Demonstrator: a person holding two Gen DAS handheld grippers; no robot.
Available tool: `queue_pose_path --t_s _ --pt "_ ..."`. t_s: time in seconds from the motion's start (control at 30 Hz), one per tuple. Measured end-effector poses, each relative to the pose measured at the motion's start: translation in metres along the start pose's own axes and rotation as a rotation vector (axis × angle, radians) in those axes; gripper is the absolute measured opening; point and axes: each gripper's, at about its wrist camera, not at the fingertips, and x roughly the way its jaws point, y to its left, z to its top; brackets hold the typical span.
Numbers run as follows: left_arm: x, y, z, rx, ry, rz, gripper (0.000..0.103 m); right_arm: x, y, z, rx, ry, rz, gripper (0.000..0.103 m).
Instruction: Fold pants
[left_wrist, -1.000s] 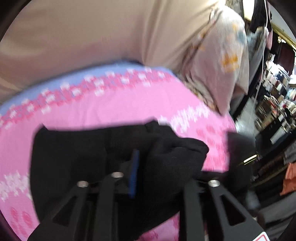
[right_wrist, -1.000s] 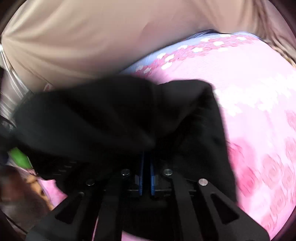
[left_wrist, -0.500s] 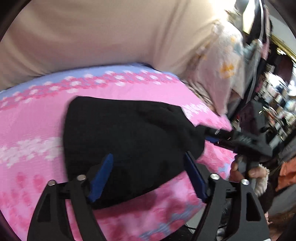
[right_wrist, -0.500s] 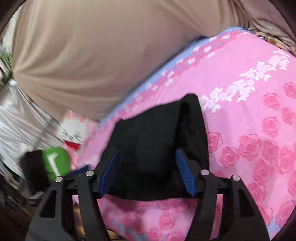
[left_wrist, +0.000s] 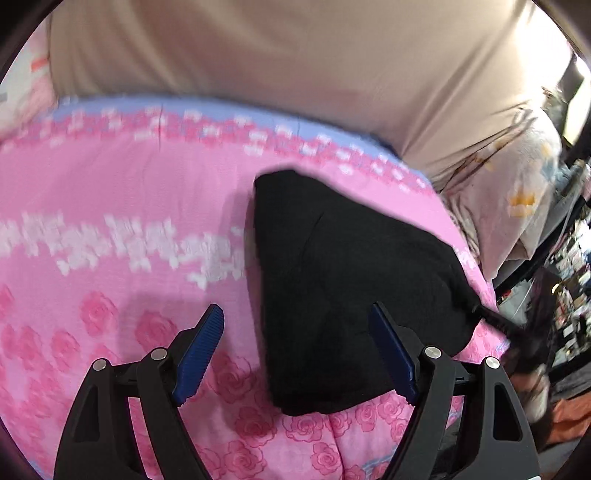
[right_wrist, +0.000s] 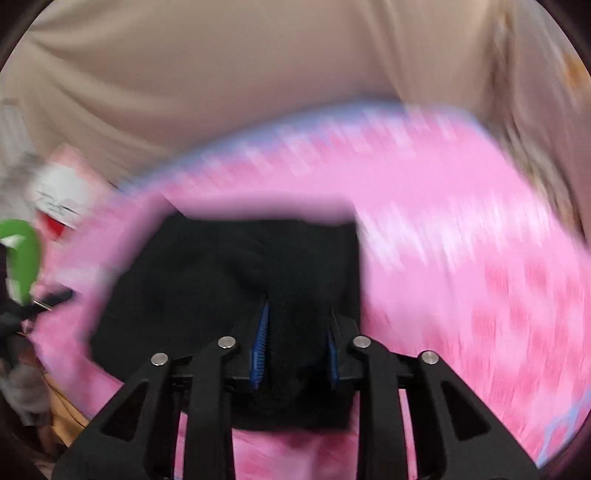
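1. Claws first: the left claw (left_wrist: 297, 360) hangs wide apart over the near edge of the pants (left_wrist: 354, 295), gripping nothing; the right claw (right_wrist: 295, 347) is closing, with a ridge of black cloth between its pads.
2. Pants lie folded into a thick black bundle on the bed (left_wrist: 110, 229), near its front edge.
3. Cloth looks soft, light and limp, likely to sag; take hold at a folded edge, through all layers.

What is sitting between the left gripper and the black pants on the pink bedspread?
Nothing visible. The left gripper is open just above the black pants, with only the bare pink bedspread beside them. The right gripper is closing, with a fold of the pants between its jaws.
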Motion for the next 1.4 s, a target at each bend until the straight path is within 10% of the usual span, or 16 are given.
queue_pose_path --t_s 0.17,0.27,0.37,0.53,0.63,0.8,0.93,1.2,1.4 --pt "0.035 0.019 -0.007 -0.135 0.095 -0.064 0.078 -0.020 -0.003 -0.003 0.092 -0.074 0.009 0.068" --pt "0.043 0.027 -0.004 -0.208 0.109 -0.133 0.081 -0.007 -0.009 -0.001 0.117 -0.052 -0.017 0.072" --pt "0.061 0.036 -0.002 -0.277 0.150 -0.252 0.082 0.003 -0.010 -0.003 0.134 -0.022 0.011 0.048" --pt "0.056 0.021 0.010 -0.180 0.124 -0.287 0.027 -0.004 0.016 0.002 0.073 -0.062 -0.017 0.020" --pt "0.034 0.024 0.022 -0.169 0.069 -0.308 0.022 -0.022 0.047 0.015 0.020 -0.106 0.036 0.018" --pt "-0.022 0.062 0.028 -0.176 -0.026 -0.279 0.024 -0.055 0.108 0.028 -0.102 -0.225 0.212 0.017" --pt "-0.019 0.095 0.003 -0.174 0.050 -0.104 0.032 0.023 0.107 0.003 -0.096 0.004 0.177 0.020" --pt "-0.046 0.108 -0.011 -0.145 -0.020 -0.040 0.049 0.004 0.076 -0.029 -0.001 -0.028 0.067 0.060" --pt "-0.026 0.089 -0.018 -0.126 0.018 -0.042 0.071 0.030 0.063 -0.032 0.104 0.066 0.156 0.077"
